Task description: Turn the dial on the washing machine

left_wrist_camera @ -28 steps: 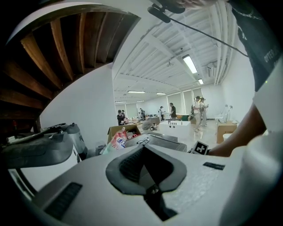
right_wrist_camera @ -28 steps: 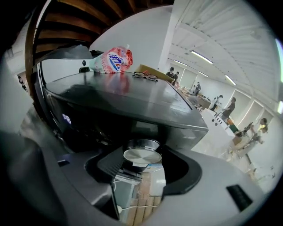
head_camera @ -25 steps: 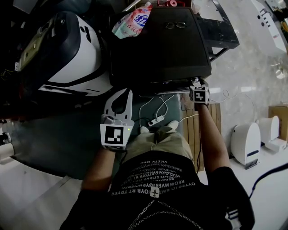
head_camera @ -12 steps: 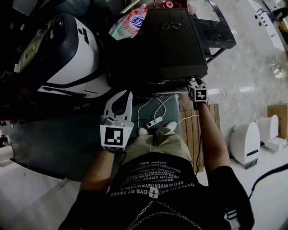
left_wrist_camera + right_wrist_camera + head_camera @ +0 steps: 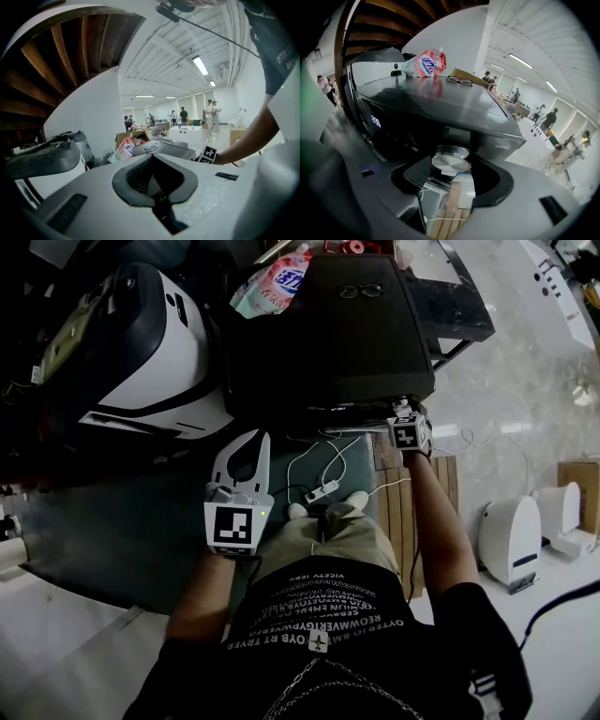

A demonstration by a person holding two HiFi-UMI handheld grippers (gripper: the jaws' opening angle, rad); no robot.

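Right tongs [image 5: 464,174] edged slightly toward 9 o'clock along the washing machine [image 5: 328,334] front. We recorded them apart, the silver dial [image 5: 451,159] between them, at the machine's 5 o'clock corner. Left tongs [image 5: 249,439], at their 8 o'clock: tips together, empty.

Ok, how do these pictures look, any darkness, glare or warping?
Head view: underexposed, the washing machine is nearly black against a bright floor. Left gripper view: the fisheye lens curves the ceiling. Right gripper view: the dial is sharp, while the picture's left edge is smeared and dim.
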